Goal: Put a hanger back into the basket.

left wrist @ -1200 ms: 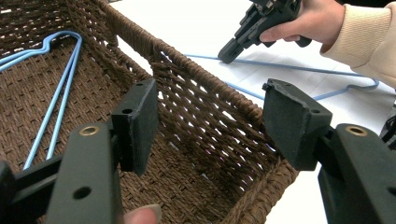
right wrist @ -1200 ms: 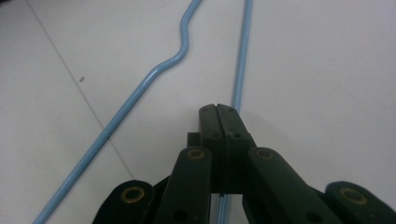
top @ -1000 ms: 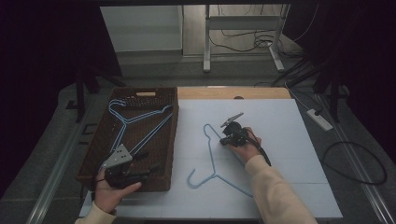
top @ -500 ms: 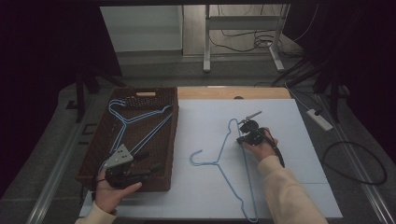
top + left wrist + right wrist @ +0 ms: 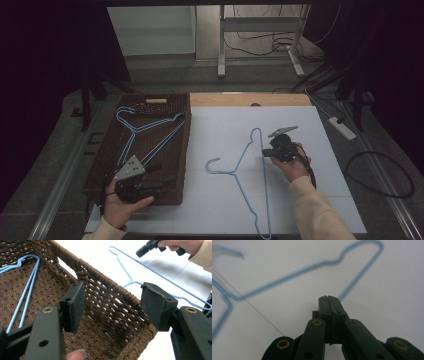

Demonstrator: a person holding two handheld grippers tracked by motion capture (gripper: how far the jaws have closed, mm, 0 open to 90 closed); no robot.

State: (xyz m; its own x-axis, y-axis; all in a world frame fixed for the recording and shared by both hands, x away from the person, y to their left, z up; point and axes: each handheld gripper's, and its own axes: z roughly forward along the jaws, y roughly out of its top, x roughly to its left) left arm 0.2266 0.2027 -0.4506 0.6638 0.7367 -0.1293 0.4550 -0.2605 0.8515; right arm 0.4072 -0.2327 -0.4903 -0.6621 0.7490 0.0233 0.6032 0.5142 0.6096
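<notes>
Hanger [image 5: 250,170] of pale blue wire lay on the white table sheet [image 5: 225,130], its long bar pinched in the right gripper [image 5: 266,152], whose jaws were clamped together on the wire. Beside the sheet sat a brown wicker basket [image 5: 183,150] holding another blue hanger [image 5: 137,130]. The left gripper [image 5: 112,305] hovered at the basket's near corner, jaws apart with nothing between them.

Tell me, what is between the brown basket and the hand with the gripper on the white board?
A blue wire hanger lies flat on the white board, between the wicker basket and the right gripper, which grips its long straight side. The high view shows it.
</notes>
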